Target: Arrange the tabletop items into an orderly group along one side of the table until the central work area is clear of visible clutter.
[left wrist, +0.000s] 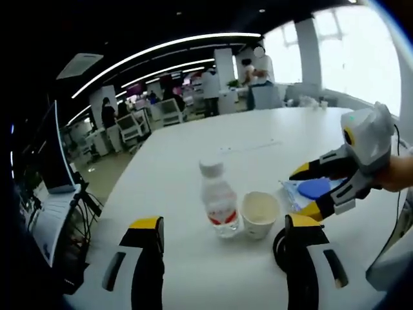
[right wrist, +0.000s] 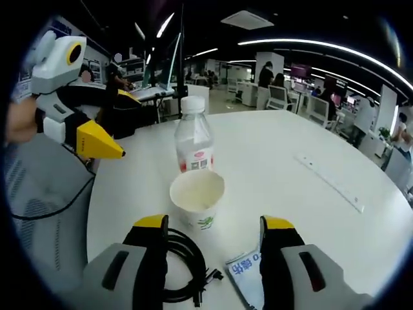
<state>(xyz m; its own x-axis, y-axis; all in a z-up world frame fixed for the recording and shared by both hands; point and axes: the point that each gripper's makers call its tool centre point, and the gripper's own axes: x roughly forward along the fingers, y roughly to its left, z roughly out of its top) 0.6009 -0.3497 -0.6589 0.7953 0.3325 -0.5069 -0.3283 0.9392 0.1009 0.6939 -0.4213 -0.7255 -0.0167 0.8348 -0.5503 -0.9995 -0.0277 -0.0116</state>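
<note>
While the left gripper (left wrist: pixel 222 236) hovers low over the white table (left wrist: pixel 258 139) with jaws spread wide and holding nothing, a plastic bottle (left wrist: pixel 217 199) stands just ahead between them, a paper cup (left wrist: pixel 259 214) touching its right side. Farther right, the right gripper (left wrist: pixel 306 190) hangs with jaws apart around a blue packet (left wrist: pixel 303 192).

Seen from the right gripper view, the right gripper (right wrist: pixel 214 231) gapes empty; the cup (right wrist: pixel 197 198) sits near, the bottle (right wrist: pixel 194 135) behind it, a black cable (right wrist: pixel 184 268) coiled by the left jaw, the packet (right wrist: pixel 246 274) by the right. The left gripper (right wrist: pixel 106 123) hovers far left, jaws apart.
</note>
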